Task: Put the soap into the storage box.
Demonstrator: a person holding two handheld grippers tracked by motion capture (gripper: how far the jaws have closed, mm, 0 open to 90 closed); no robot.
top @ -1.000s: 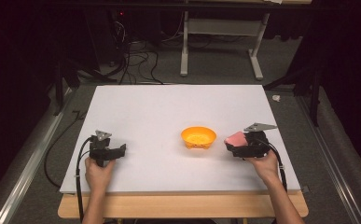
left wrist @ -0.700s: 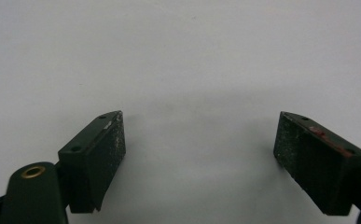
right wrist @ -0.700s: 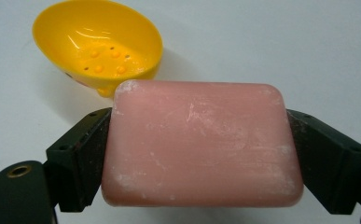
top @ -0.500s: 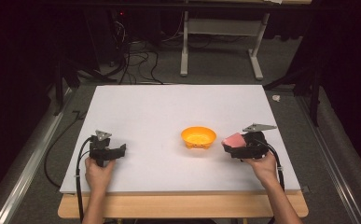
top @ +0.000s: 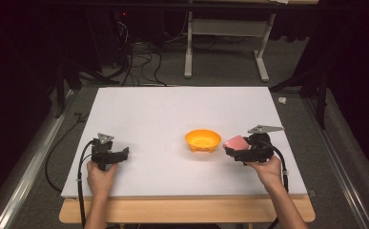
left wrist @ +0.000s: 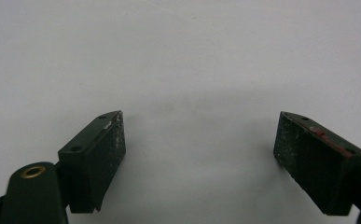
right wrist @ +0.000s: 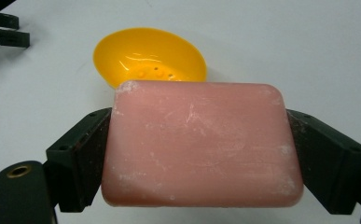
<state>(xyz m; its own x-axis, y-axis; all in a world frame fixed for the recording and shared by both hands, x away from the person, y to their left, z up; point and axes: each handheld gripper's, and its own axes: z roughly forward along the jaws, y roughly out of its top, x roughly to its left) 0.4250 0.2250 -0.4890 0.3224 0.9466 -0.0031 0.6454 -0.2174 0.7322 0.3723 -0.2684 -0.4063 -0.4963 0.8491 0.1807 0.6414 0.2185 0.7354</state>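
Soap, a pink rounded bar point(right wrist: 201, 144), sat clamped between the two black fingers point(right wrist: 78, 158) of the right gripper point(top: 243, 150), which pressed on its short ends. In the right gripper view the bar lay broad face up, dusted with pale scuffs, and spanned the whole gap between the fingers. In the high view the soap point(top: 235, 142) appeared at the front of the right gripper, held above the white tabletop point(top: 172, 114) near its right side, just beside the orange dish point(top: 202, 140) and to the right of it. The right hand point(top: 267, 169) gripped the tool from behind, its cable looping round the wrist.

The orange dish point(right wrist: 150, 56) stood upright on the tabletop just beyond the bar, its hollow showing small bumps and holes in the bottom, with nothing in it.

The left gripper point(top: 111, 153) rested low over the tabletop near the front left, well apart from the dish and the soap, held by the left hand point(top: 101, 175). In the left gripper view its fingers point(left wrist: 96, 158) stood wide apart with only bare white tabletop between them, holding nothing. Part of that gripper also showed at the top left corner of the right gripper view.
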